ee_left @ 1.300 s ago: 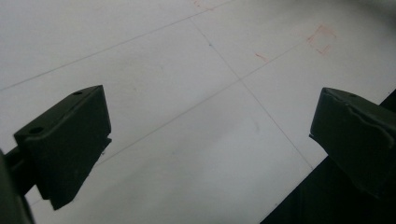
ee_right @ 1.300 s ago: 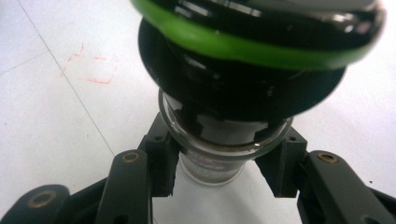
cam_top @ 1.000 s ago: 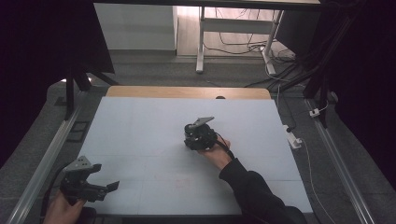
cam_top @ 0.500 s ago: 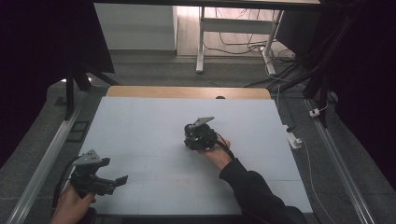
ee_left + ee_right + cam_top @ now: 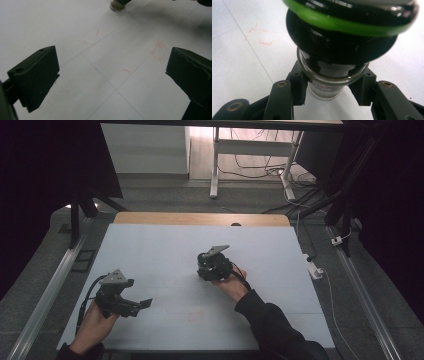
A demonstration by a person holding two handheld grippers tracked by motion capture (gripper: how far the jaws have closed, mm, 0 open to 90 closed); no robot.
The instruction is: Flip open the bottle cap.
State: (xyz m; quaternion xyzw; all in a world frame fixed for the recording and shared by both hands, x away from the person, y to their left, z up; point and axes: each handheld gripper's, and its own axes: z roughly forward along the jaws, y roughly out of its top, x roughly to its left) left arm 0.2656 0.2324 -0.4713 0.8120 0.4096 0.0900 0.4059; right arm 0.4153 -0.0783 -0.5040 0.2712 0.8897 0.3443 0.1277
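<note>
A small glass bottle with a black cap and a green ring stands on the white table. My right gripper is shut on its neck, one jaw on each side, near the table's middle. The bottle's base also shows at the top of the left gripper view. My left gripper hovers over the front left of the table, open, with nothing between its jaws.
Faint red marks and thin grid lines cross the tabletop. A wooden strip runs along the far edge. Metal rails flank both sides, and a white power strip lies on the floor to the right.
My left gripper has moved right and a little forward over the table's front left. The right gripper and the bottle have stayed put.
</note>
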